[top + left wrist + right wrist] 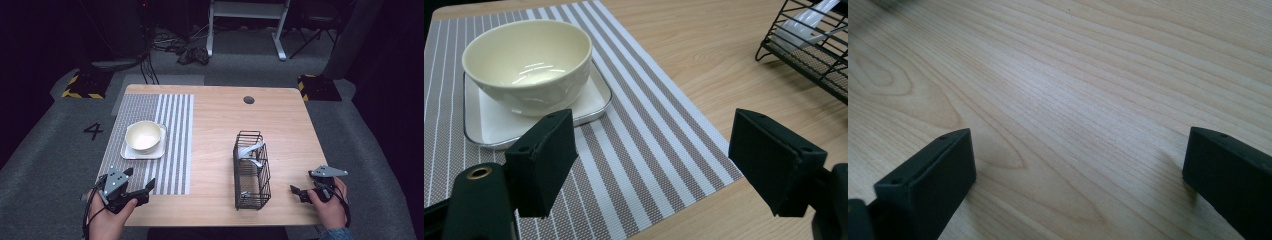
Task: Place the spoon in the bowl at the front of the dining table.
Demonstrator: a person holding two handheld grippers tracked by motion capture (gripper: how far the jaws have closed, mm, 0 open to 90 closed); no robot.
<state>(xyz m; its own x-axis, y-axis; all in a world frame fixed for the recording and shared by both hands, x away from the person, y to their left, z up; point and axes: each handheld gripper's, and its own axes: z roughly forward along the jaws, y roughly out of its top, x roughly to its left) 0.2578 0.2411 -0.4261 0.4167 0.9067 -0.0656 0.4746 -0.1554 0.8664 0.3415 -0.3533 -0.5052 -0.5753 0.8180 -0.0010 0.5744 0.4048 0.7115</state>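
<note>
Black wire basket [251,170] holding white utensils [249,150], wooden table [215,115], grey carpet [45,165]

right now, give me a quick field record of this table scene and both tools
bowl: cream bowl on a white square plate
mat: striped placemat under the plate, table's left half
basket: black wire basket right of centre, white utensils inside
left tool: left tool open, nothing between jaws, above the placemat's near edge
right tool: right tool open, nothing held, over bare table

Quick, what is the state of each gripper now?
Left gripper: open, nothing between its fingers, above the near edge of the striped placemat.
Right gripper: open, holding nothing, over the bare wooden table.
</note>
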